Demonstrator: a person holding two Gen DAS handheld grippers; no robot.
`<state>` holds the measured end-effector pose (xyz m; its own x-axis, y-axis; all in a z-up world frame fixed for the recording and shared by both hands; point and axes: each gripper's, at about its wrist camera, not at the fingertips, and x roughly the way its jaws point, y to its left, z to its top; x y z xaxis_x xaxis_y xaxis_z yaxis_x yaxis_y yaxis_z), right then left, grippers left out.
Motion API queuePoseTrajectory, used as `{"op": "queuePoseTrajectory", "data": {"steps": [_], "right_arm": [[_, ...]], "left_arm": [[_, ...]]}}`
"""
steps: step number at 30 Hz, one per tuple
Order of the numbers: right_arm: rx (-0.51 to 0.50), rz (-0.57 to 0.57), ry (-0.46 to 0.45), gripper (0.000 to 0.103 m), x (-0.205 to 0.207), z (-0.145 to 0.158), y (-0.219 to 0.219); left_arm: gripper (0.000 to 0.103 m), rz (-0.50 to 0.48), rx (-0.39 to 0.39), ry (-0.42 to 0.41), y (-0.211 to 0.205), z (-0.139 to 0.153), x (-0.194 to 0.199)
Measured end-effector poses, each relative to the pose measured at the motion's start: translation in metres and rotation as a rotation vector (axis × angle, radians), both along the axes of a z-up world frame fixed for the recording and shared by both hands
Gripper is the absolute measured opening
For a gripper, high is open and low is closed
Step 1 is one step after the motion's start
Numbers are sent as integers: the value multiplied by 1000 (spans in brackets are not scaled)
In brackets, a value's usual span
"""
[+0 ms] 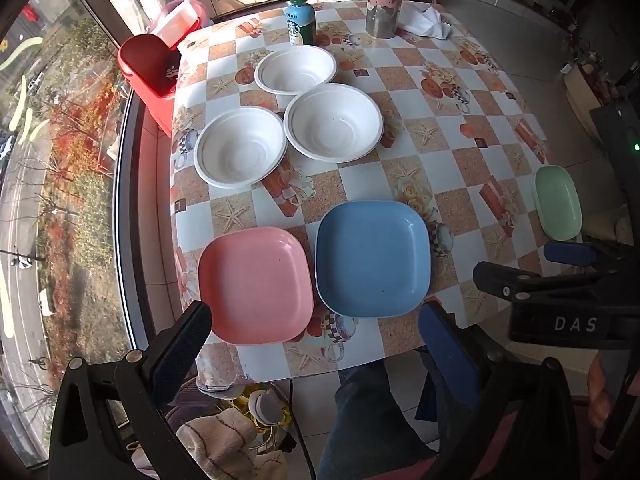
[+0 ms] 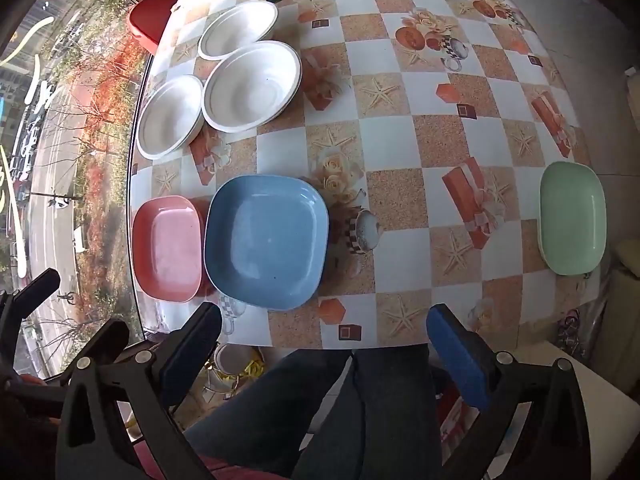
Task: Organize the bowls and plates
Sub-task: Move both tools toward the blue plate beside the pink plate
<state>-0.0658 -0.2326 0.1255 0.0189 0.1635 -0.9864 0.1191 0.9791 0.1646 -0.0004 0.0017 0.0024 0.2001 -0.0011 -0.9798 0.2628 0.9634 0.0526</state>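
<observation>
Three white bowls [image 1: 240,146] [image 1: 334,122] [image 1: 296,69] stand grouped on the far left of the checkered table [image 1: 404,184]. A pink square plate [image 1: 256,284] and a blue square plate [image 1: 374,258] lie side by side near the front edge. A green plate [image 1: 558,202] lies alone at the right edge. My left gripper [image 1: 314,330] hangs open high above the front edge, over the pink and blue plates. My right gripper [image 2: 322,330] is open too, above the front edge with nothing between its fingers. The same bowls [image 2: 252,86], pink plate [image 2: 168,250], blue plate [image 2: 266,240] and green plate [image 2: 572,218] show in the right wrist view.
A green-capped bottle [image 1: 301,20], a pink metal flask [image 1: 384,0] and a white cloth [image 1: 426,20] stand at the table's far end. A red stool [image 1: 150,76] sits by the window left of the table. A person's legs [image 2: 320,408] are below the front edge.
</observation>
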Motion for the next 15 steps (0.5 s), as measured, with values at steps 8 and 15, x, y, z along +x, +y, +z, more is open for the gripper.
{"op": "queuePoseTrajectory", "data": {"steps": [8,15], "right_arm": [[-13,16,-6,103,0,4,7],[-17,6,-1,103,-7,15,-19]], "left_arm": [[103,31,1,-2,12,-2,2],[103,33,6,4,9,-2,-4]]}}
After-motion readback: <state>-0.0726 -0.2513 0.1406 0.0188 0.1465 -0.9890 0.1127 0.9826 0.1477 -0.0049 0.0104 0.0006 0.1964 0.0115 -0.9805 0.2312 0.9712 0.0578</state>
